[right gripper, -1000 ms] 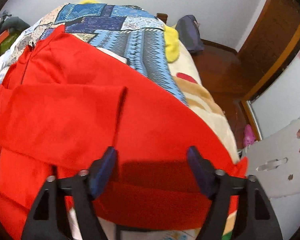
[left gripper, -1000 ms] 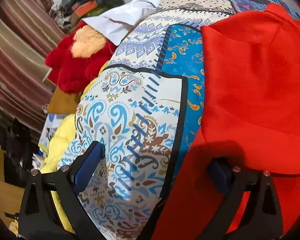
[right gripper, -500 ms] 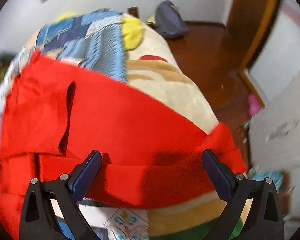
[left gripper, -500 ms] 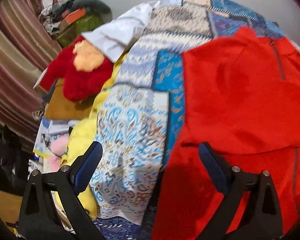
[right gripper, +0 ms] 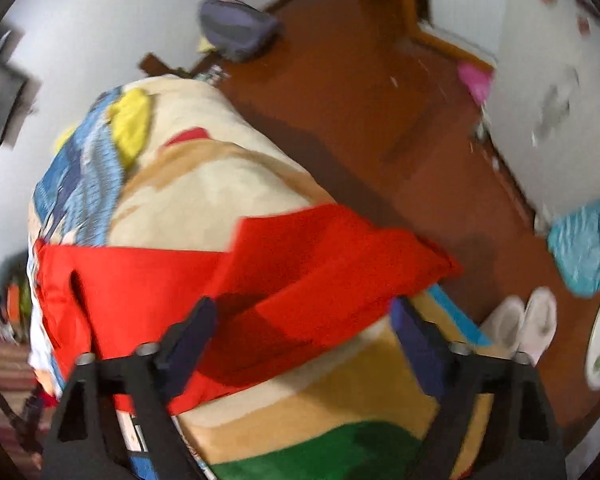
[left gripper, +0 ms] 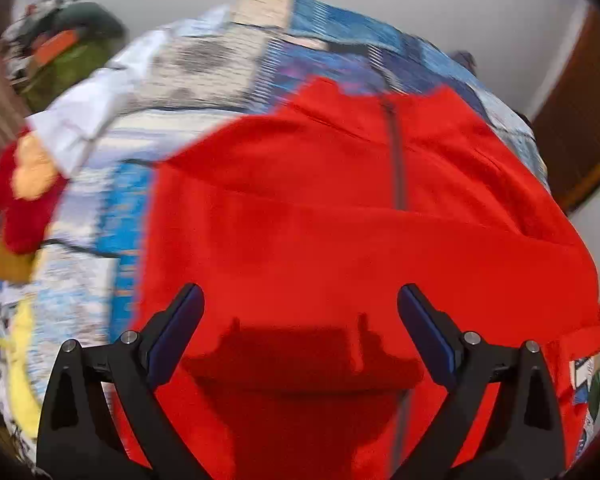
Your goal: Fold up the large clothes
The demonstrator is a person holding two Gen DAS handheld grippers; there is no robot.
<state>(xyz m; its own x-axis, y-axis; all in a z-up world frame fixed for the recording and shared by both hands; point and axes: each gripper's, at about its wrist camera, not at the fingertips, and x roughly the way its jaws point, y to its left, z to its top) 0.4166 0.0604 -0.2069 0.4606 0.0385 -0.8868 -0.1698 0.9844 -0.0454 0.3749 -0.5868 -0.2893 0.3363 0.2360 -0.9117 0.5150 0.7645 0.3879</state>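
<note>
Red fabric dominates everything: the large red garment point(left gripper: 340, 208) lies spread across the bed point(right gripper: 220, 184), partly folded, with a dark zip line running from its centre toward twelve o'clock in the left wrist view. It rests flat on the bedding so the folds can be laid and pressed; I judge the job roughly midway, since one layer already lies doubled over the body. Beneath it, a blue patchwork quilt point(left gripper: 236, 60) shows at ten to twelve o'clock, and a cream blanket point(right gripper: 204, 184) covers the near side of the bed. In the right wrist view a loose red flap reaches out to three o'clock, hanging past the bed edge over the brown floor point(right gripper: 360, 92); that looks like the part needing tucking in next. A red plush toy point(left gripper: 24, 200) sits at nine o'clock, well off the work.

Hovering above the cloth, the left gripper point(left gripper: 300, 312) has its jaws wide apart and holds nothing. Over that flap, the right gripper point(right gripper: 304, 328) is closing its jaws, with red cloth between them but nothing pinched yet.
</note>
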